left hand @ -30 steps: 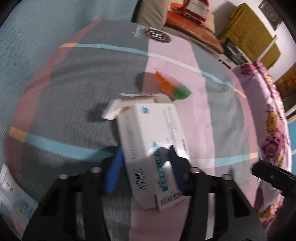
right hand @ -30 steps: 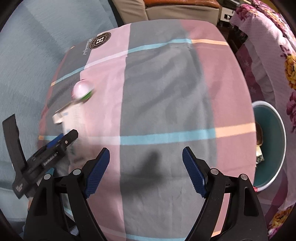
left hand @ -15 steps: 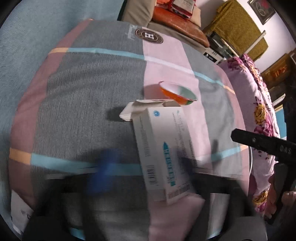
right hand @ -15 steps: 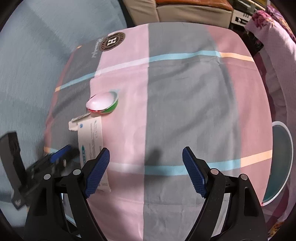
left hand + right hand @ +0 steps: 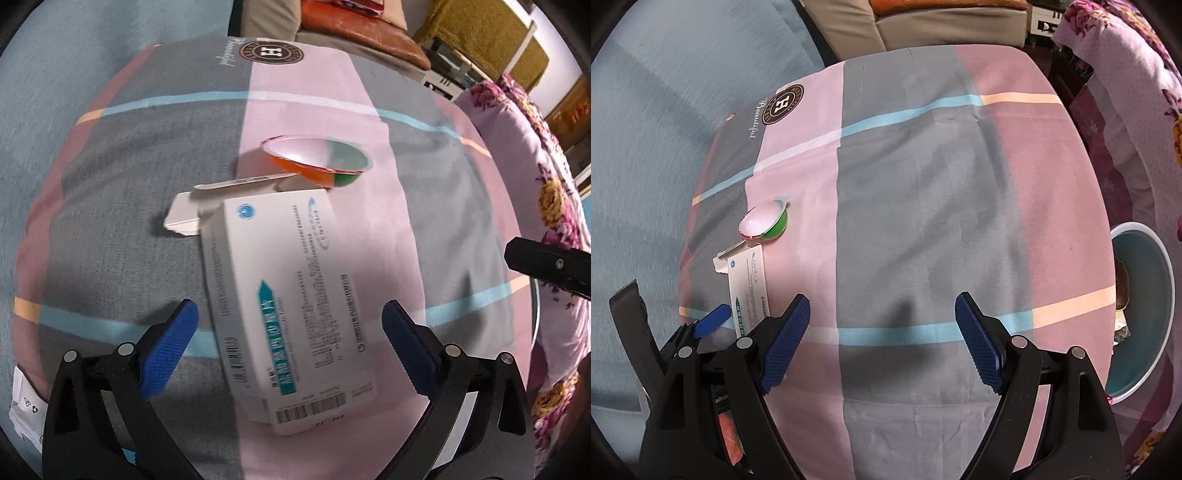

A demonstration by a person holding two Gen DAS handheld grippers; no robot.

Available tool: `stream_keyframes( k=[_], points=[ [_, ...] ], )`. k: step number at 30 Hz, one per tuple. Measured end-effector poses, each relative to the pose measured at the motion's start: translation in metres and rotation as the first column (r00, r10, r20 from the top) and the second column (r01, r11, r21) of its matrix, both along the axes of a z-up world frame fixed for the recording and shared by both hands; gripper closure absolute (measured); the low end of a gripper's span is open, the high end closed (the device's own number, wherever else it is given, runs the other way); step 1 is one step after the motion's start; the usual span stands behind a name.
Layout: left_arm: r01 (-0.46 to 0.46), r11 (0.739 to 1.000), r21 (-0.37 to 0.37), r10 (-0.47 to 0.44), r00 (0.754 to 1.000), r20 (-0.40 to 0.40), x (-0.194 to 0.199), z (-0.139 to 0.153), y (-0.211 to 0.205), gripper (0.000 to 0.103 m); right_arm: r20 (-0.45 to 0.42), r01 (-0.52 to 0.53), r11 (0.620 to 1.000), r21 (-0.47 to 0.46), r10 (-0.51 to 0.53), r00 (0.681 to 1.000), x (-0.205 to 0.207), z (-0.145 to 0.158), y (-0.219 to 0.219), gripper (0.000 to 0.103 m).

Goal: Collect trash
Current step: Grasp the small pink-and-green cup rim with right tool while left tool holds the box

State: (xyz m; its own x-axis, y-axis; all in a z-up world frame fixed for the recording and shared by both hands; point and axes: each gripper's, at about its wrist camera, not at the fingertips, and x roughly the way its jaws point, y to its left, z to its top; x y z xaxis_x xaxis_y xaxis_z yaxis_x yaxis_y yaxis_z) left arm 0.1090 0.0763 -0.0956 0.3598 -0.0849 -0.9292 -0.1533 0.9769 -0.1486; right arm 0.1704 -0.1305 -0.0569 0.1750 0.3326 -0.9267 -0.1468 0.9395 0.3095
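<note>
The left tool [image 5: 290, 323] is seen spread wide — its jaws have just been opening — with the box [image 5: 288, 295] lying between the pads, untouched by either. The box rests on the checked cloth [image 5: 129, 221] of the desk, its flap open at 11 o'clock. A cup [image 5: 317, 160] is tipped just beyond it at 12 o'clock. The right tool [image 5: 882, 336] is held open over bare cloth, gripping nothing. A basin [image 5: 1141, 310] sits off the cloth at 3 o'clock.
</note>
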Motion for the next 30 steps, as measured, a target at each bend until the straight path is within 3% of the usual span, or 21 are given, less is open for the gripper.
stream_keyframes(
  k=[3,4,7,16,18,24,30],
  points=[
    [0.012,1.000,0.011,-0.012,1.000,0.017,0.001,-0.002,-0.001,0.008,-0.004,-0.010,1.000,0.004,0.010,1.000,0.000,-0.002,0.000,0.026],
    [0.014,1.000,0.025,-0.015,1.000,0.024,0.000,0.000,0.001,0.022,-0.005,-0.013,1.000,0.008,0.013,1.000,0.001,-0.002,0.000,0.026],
    [0.020,0.999,-0.037,-0.018,0.999,0.046,-0.001,0.008,0.022,0.036,-0.011,-0.022,1.000,0.018,0.022,1.000,0.003,-0.004,0.007,0.026],
    [-0.062,0.996,-0.065,0.070,0.988,0.141,0.001,0.033,0.084,0.037,-0.011,-0.074,0.996,0.045,0.074,0.997,0.024,-0.011,0.057,0.027],
    [-0.064,0.995,-0.082,0.076,0.986,0.148,0.004,0.034,0.091,0.037,-0.003,-0.087,0.995,0.045,0.087,0.996,0.029,-0.013,0.066,0.038],
    [-0.059,0.994,-0.092,0.073,0.985,0.156,0.011,0.033,0.099,0.036,-0.002,-0.127,0.991,0.046,0.127,0.992,0.047,-0.026,0.098,0.056],
    [-0.058,0.994,-0.096,0.071,0.986,0.148,0.013,0.029,0.101,0.036,-0.022,-0.122,0.989,0.079,0.124,0.992,0.061,-0.038,0.112,0.060]
  ],
)
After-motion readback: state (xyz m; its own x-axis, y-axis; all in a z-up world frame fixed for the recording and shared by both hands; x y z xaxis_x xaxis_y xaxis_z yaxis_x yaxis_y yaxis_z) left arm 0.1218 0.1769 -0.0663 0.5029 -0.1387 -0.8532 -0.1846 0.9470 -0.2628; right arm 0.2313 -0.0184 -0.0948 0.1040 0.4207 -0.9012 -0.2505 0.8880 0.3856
